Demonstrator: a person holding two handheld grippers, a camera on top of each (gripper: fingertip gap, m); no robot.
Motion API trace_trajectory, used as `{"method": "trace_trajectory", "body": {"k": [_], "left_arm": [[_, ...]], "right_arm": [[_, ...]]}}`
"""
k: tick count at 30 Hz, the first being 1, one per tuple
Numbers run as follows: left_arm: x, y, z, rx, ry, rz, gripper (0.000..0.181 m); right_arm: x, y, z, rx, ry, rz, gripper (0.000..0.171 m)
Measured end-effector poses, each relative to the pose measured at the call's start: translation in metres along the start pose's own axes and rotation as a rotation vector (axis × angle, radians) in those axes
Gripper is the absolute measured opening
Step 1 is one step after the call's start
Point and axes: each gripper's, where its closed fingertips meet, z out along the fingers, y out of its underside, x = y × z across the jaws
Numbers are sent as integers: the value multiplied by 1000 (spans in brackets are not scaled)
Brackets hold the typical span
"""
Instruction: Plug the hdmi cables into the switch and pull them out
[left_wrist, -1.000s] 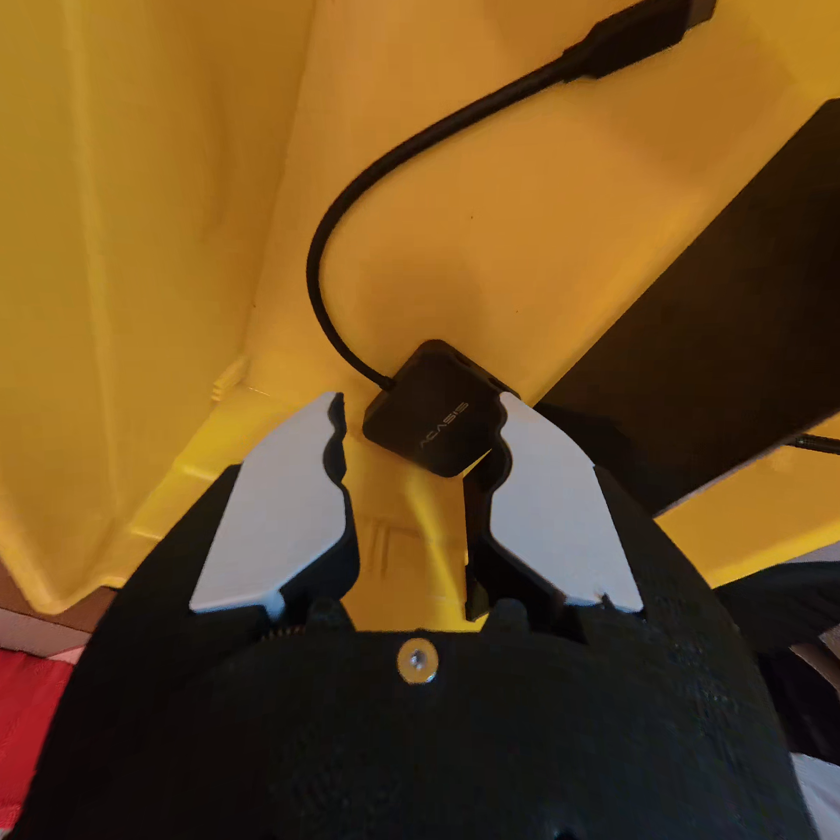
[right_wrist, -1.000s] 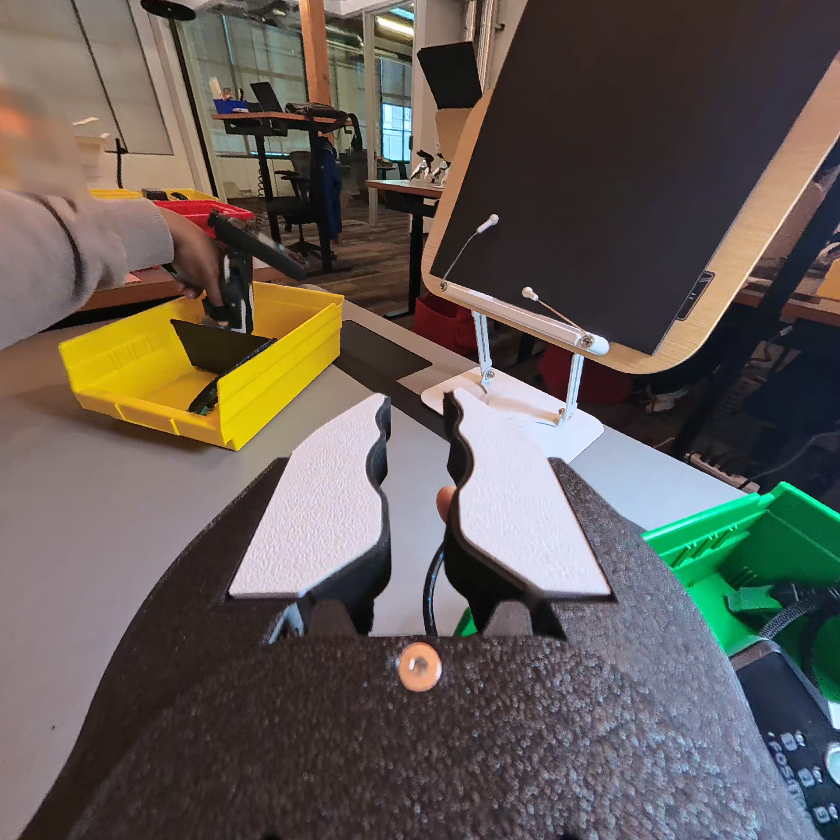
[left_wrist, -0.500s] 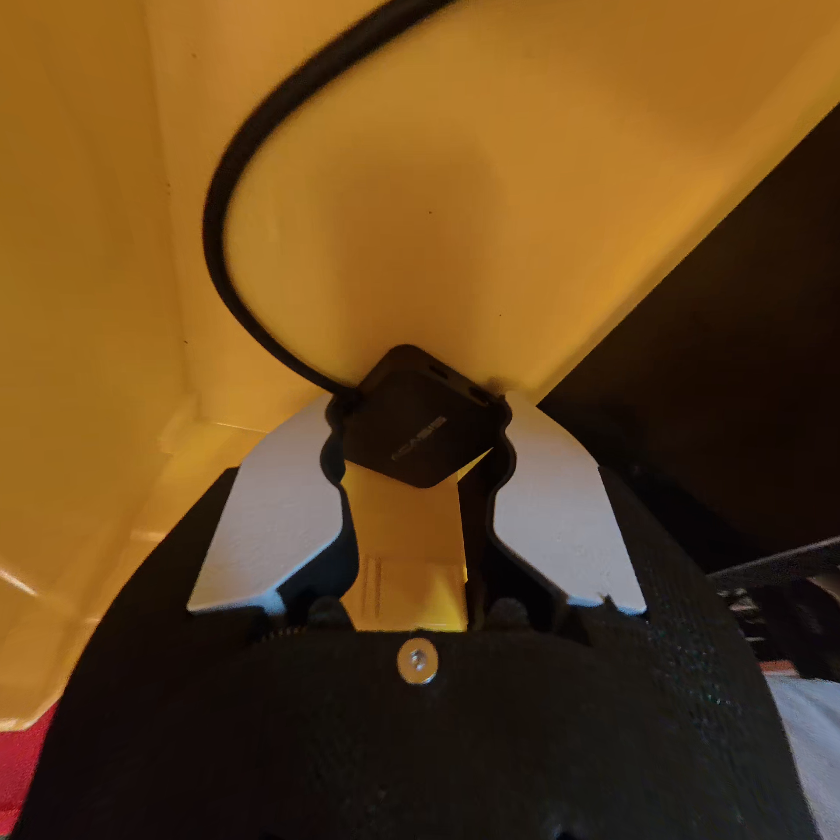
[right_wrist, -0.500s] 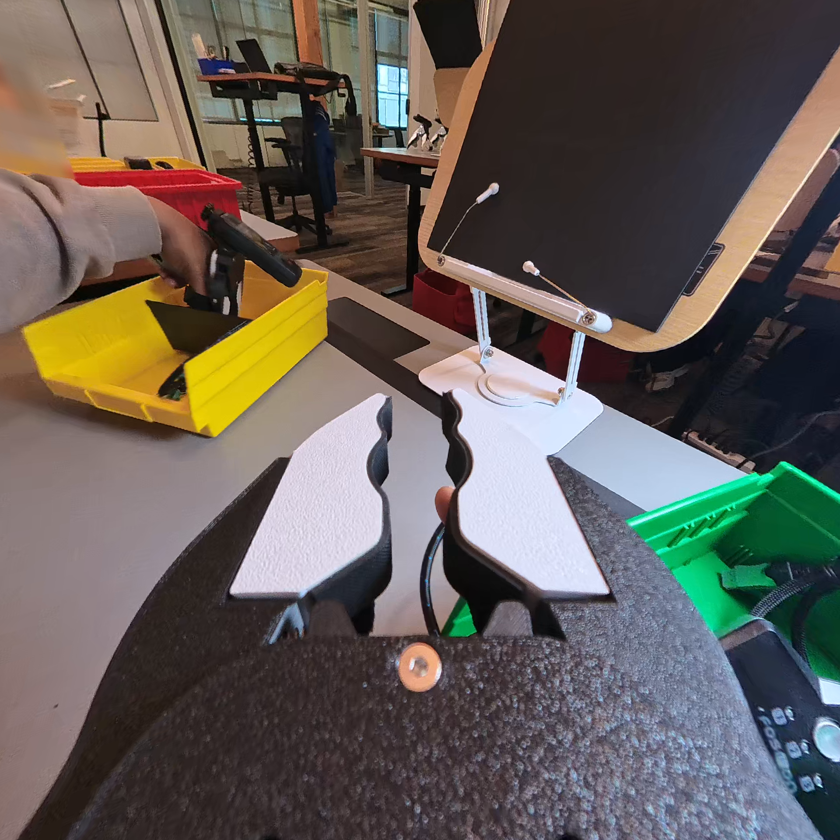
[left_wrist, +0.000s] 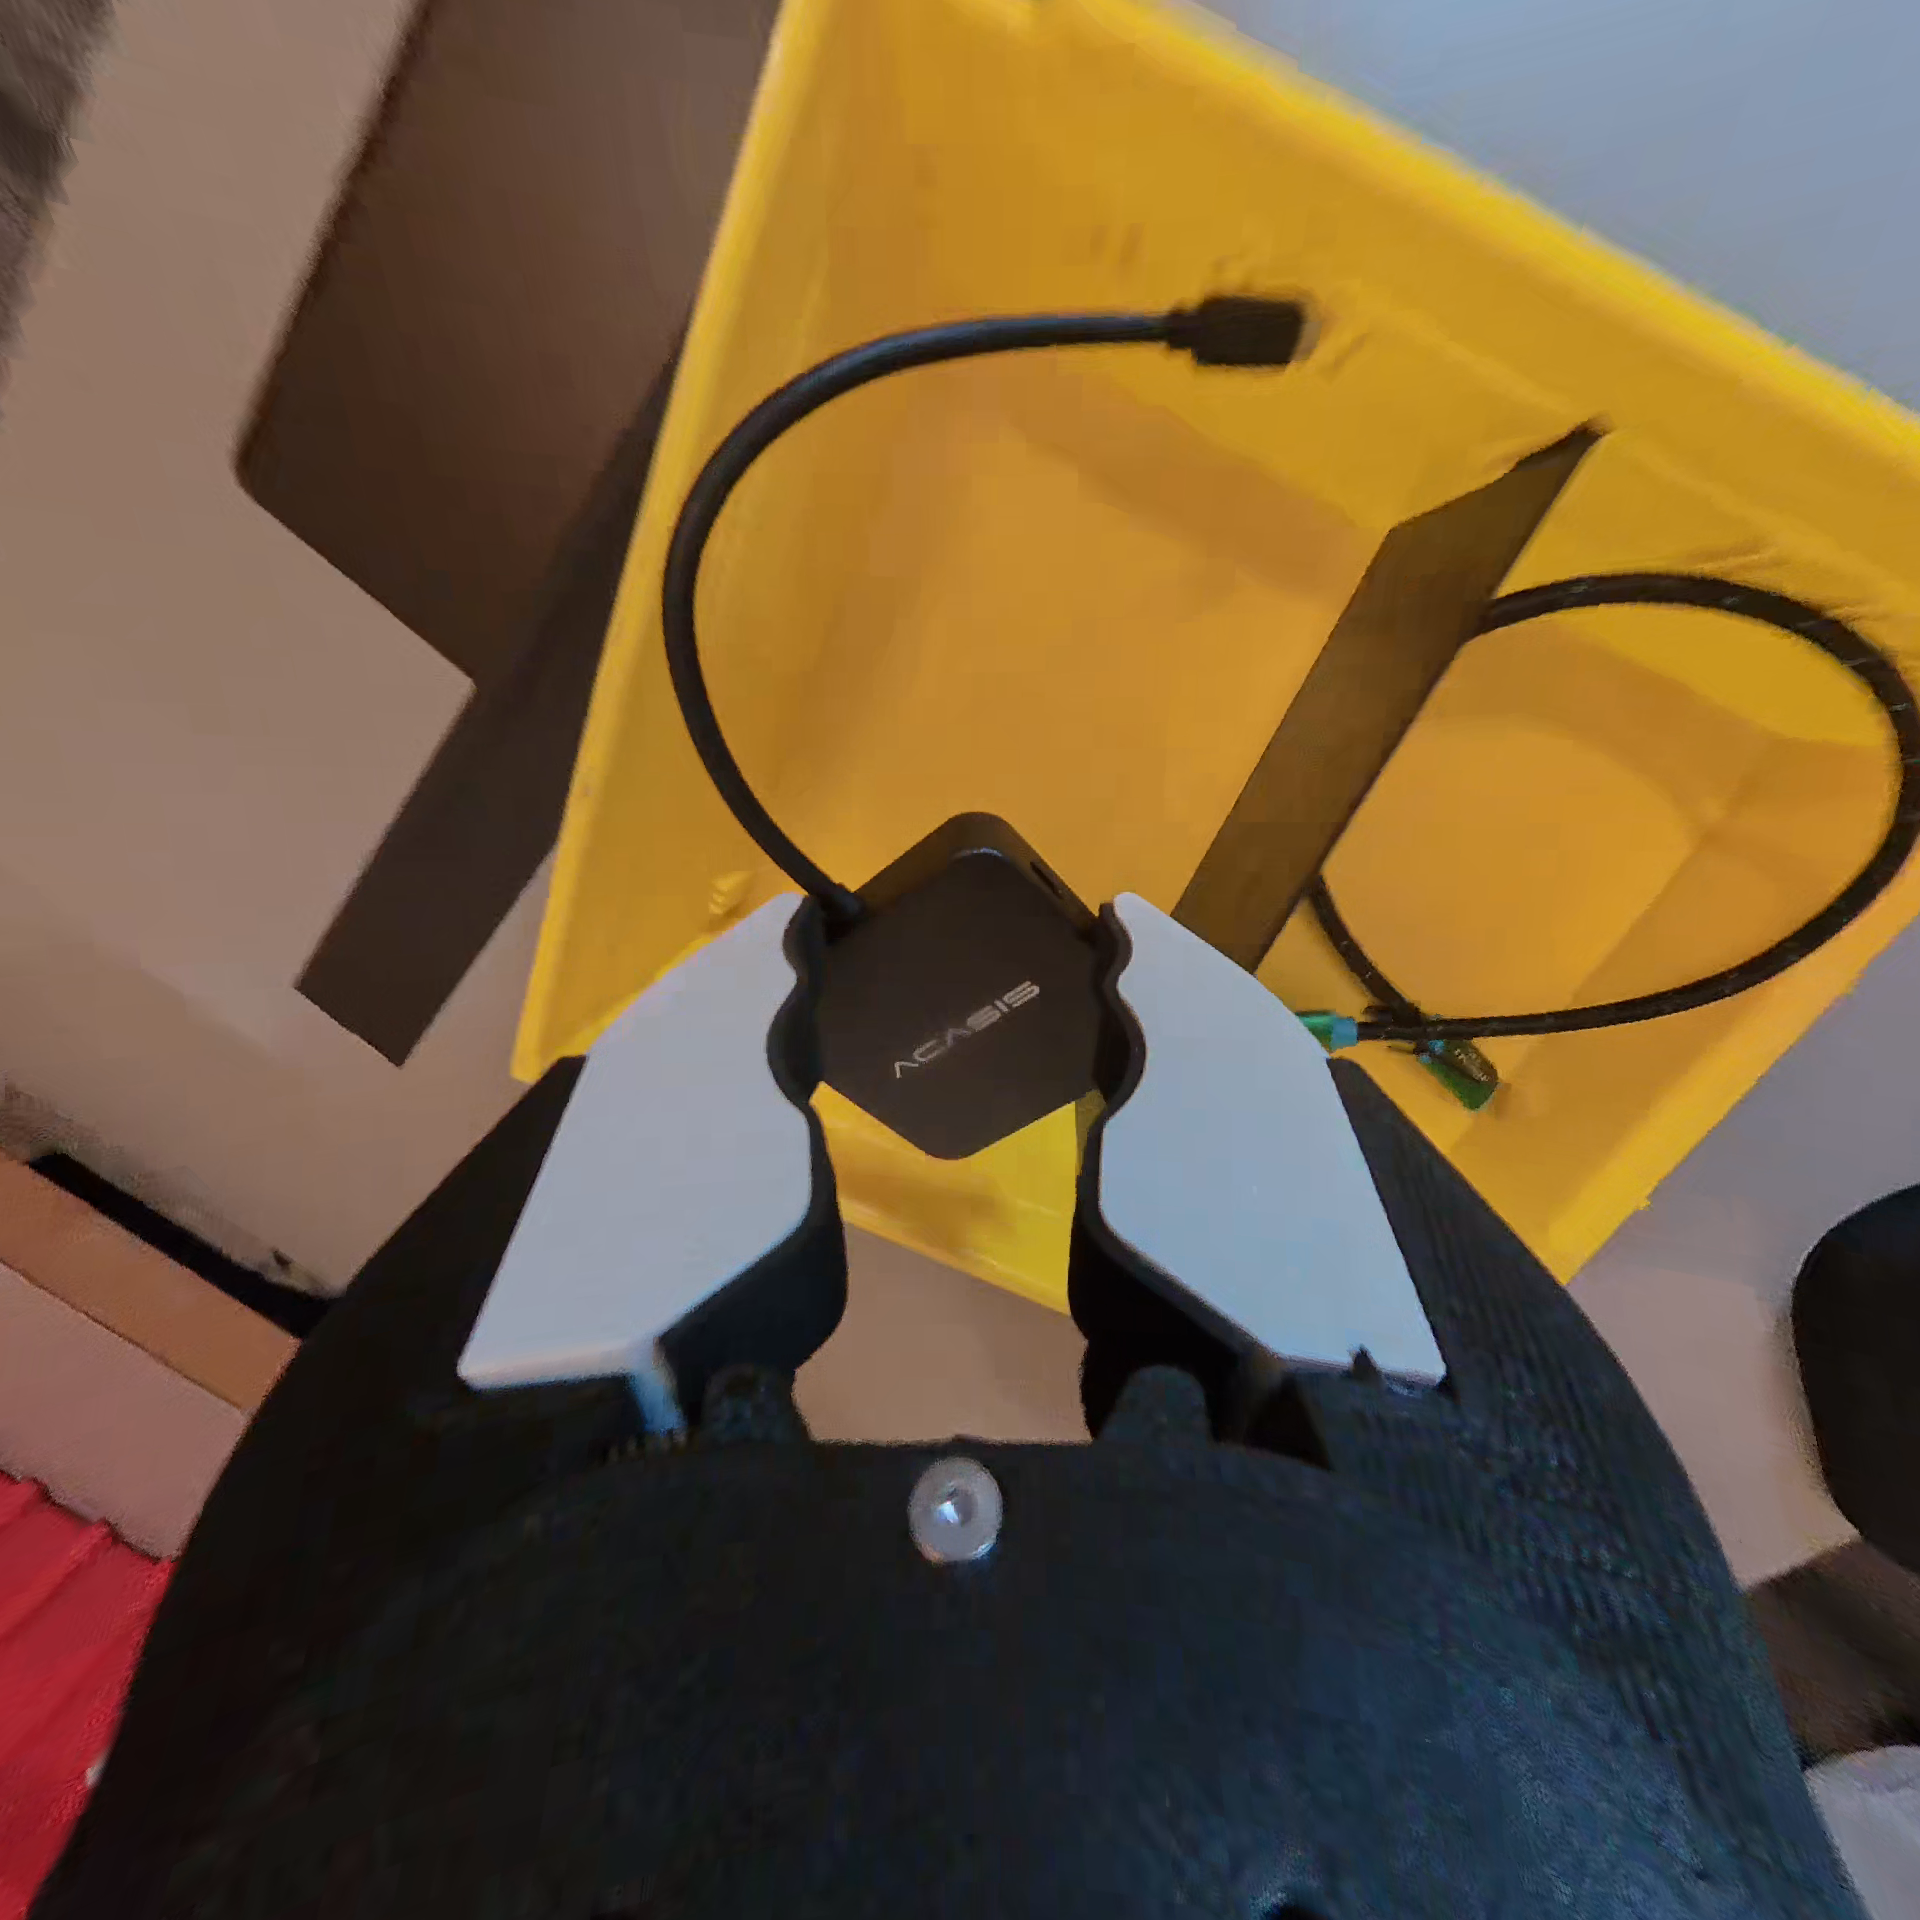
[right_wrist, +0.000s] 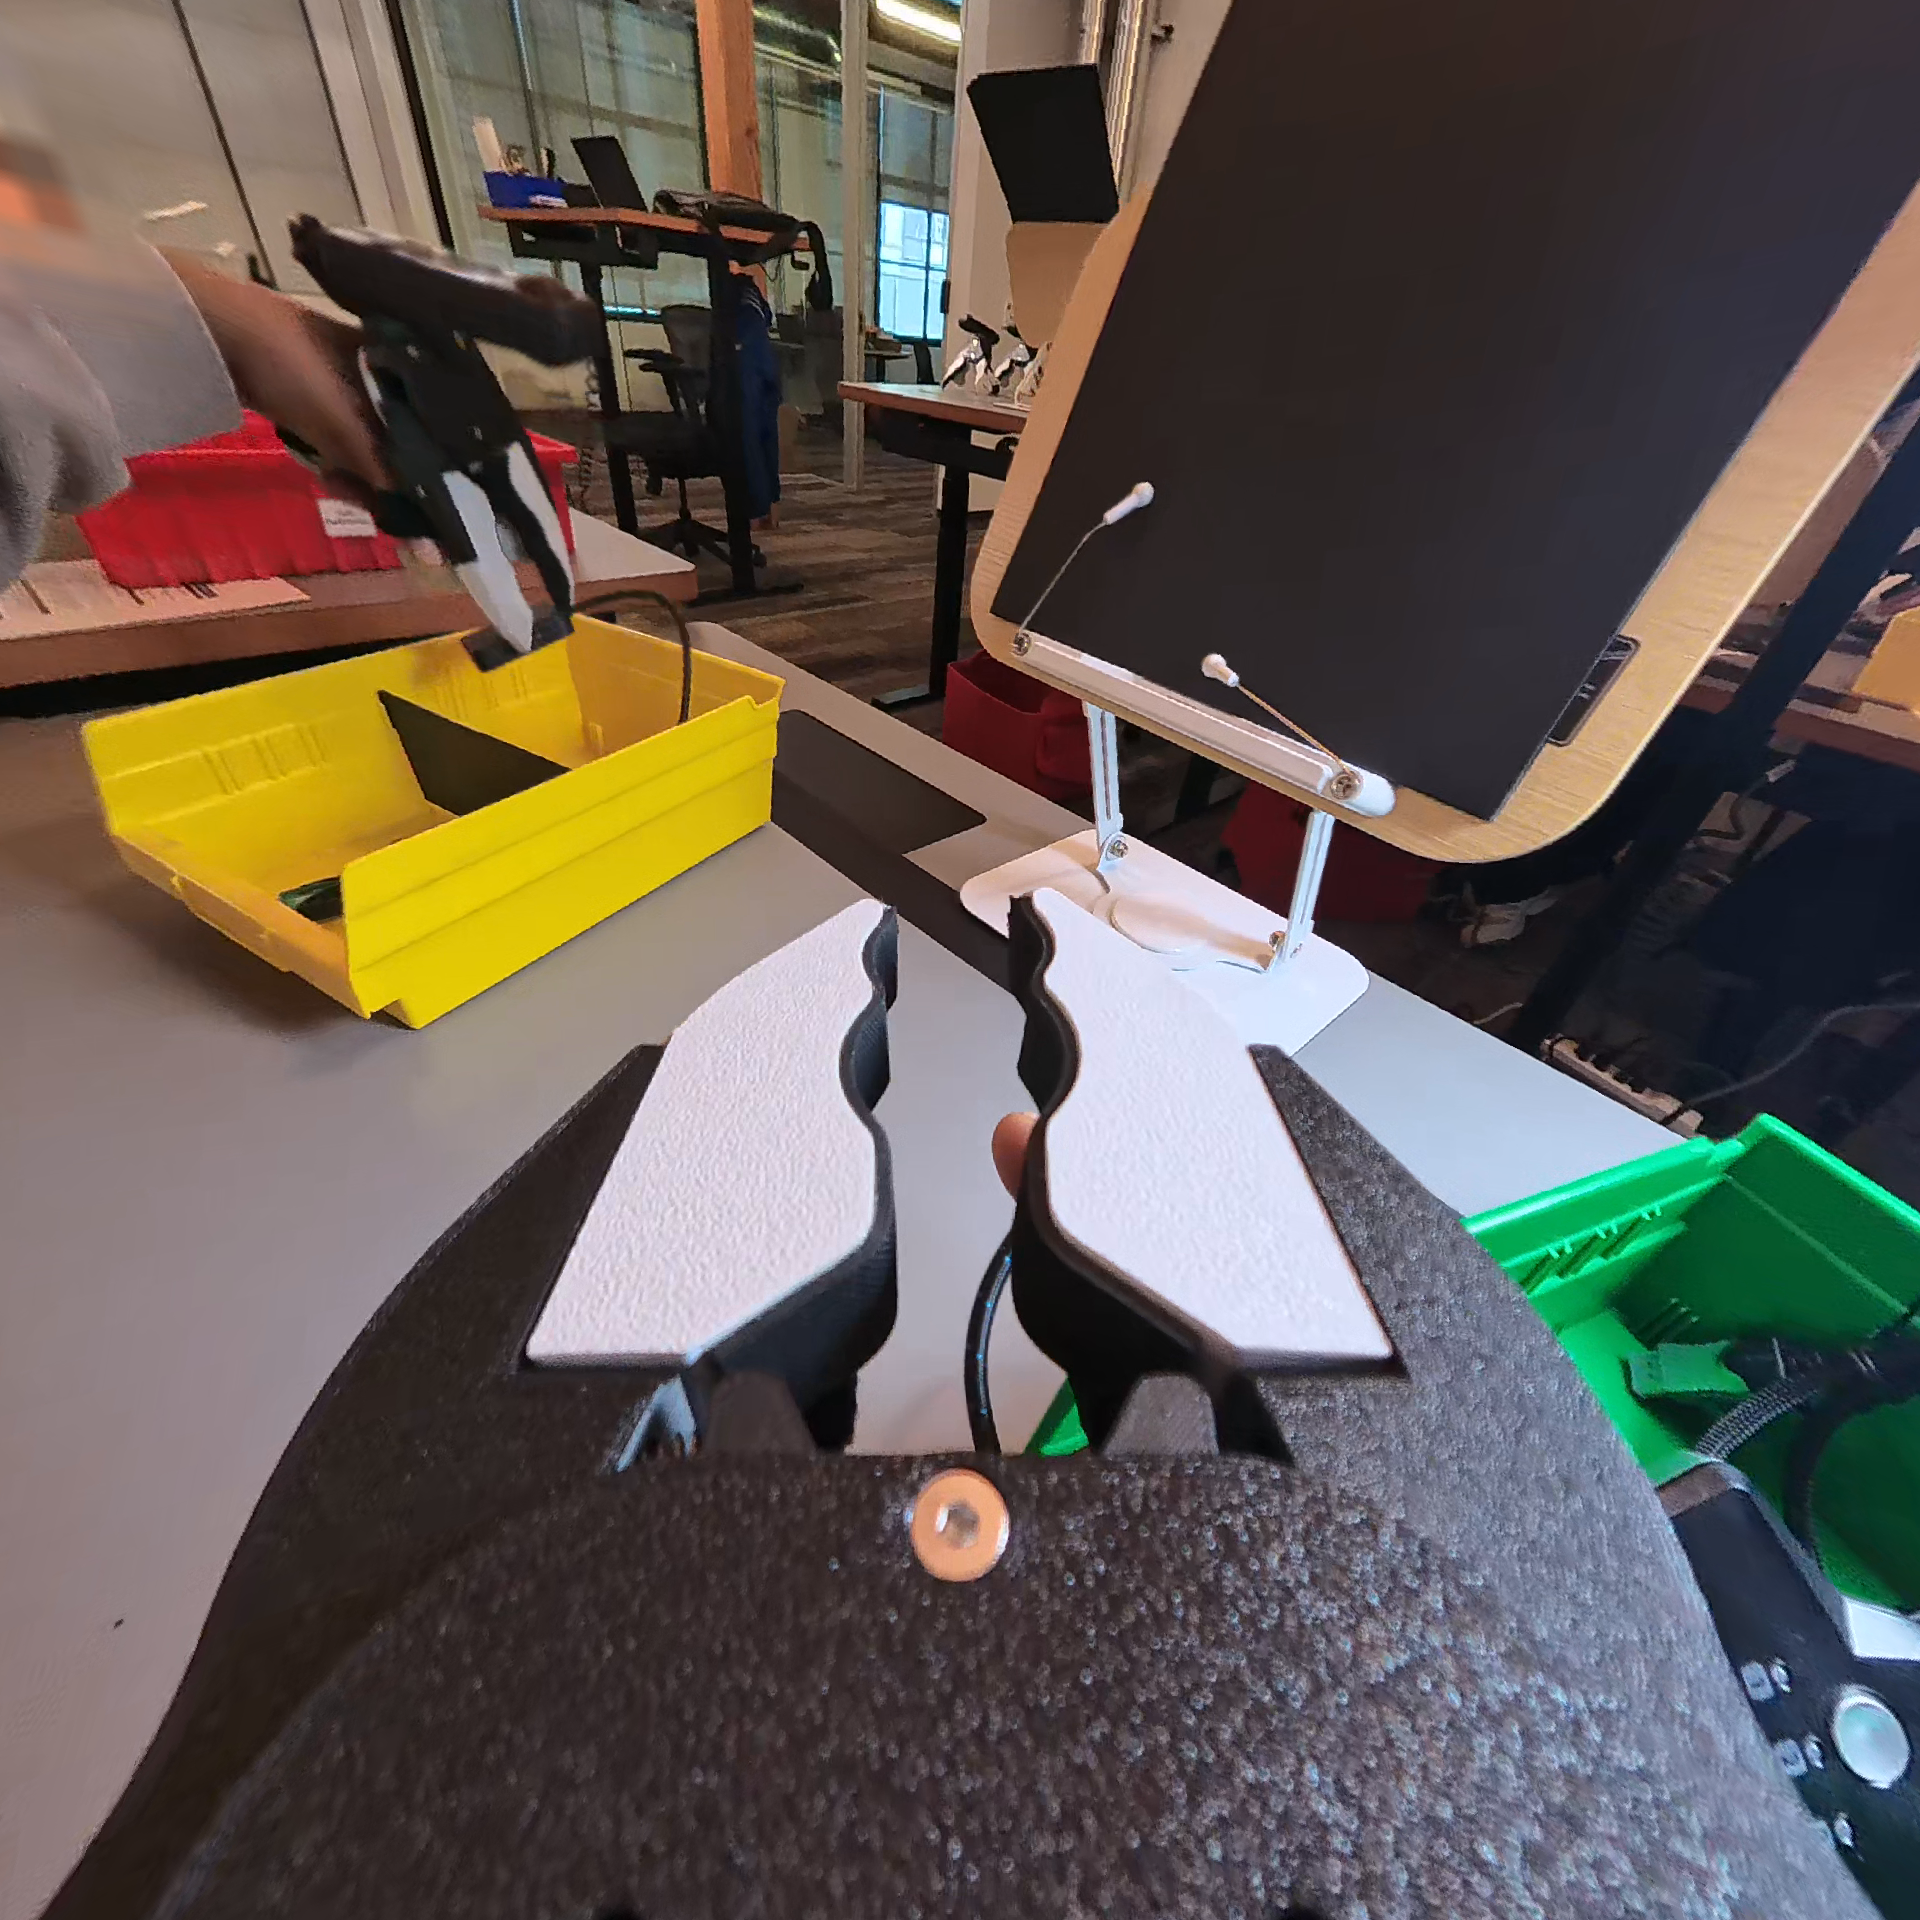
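Lifted out since before, the switch (left_wrist: 951, 1023) hangs above the yellow bin (left_wrist: 1039, 675), clamped in the left claw (left_wrist: 951, 935); the right claw (right_wrist: 951, 971), beside that bin, gapes narrowly, empty.

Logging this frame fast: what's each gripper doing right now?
Left gripper: shut on the switch, above the yellow bin.
Right gripper: open, holding nothing, over the table.

We log the bin (right_wrist: 540, 883) on the table (right_wrist: 208, 1143), left of the tilted board's stand (right_wrist: 1174, 935). Inside it, a divider (left_wrist: 1371, 686) separates a coiled cable (left_wrist: 1766, 935) from the switch (left_wrist: 956, 1018), which our left gripper (left_wrist: 951, 935) holds above the bin.
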Motion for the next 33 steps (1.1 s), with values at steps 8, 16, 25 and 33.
{"method": "trace_trajectory", "body": {"k": [8,16,25,33], "left_arm": [[102,-86,-81,632,155,238,43],[262,-136,-110,1101,511,496,41],[389,-142,-133,1310,1044,722,41],[366,-146,-144,1439,871,595,23]], "right_arm": [[-29,-1,10,15,-76,-71,21],[-84,17,28,15,-279,-57,28],[-165,0,4,156,-900,372,64],[-147,-20,-20,289,-898,314,14]]}}
